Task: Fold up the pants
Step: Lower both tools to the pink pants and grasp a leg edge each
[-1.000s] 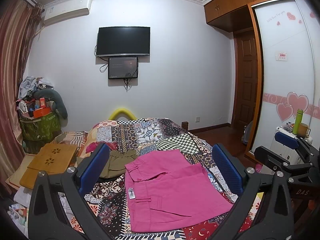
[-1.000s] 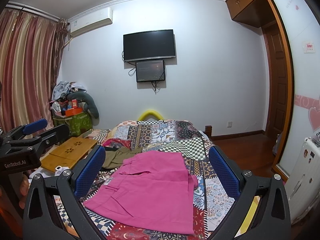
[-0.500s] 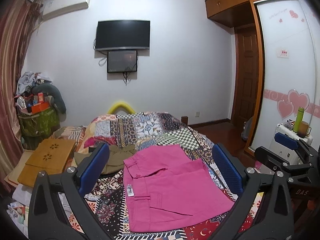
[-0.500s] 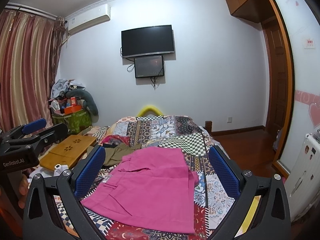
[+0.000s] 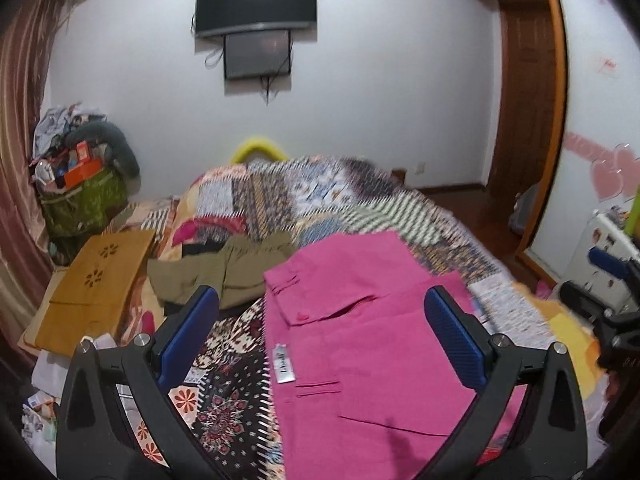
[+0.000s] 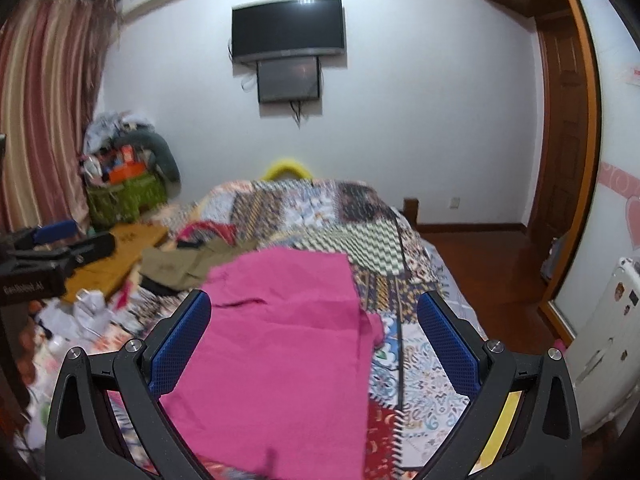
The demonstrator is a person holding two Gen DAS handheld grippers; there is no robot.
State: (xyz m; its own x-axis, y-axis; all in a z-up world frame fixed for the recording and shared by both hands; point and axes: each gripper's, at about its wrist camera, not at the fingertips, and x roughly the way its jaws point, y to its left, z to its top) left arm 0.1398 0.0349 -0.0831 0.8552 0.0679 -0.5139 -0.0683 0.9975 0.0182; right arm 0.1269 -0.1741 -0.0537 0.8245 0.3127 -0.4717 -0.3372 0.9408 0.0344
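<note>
Half-seen pink pants [image 5: 372,344] (near edge cropped)

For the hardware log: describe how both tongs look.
Left tongs and right tongs match: black angular plastic frames with silver screw heads and blue textured pads. The left one's side bears white lettering, too blurred to read. No cables or sleeves show.

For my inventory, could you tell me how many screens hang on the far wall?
2: a large black TV, and a smaller monitor mounted directly beneath it. Both look off; none appear hidden.
</note>
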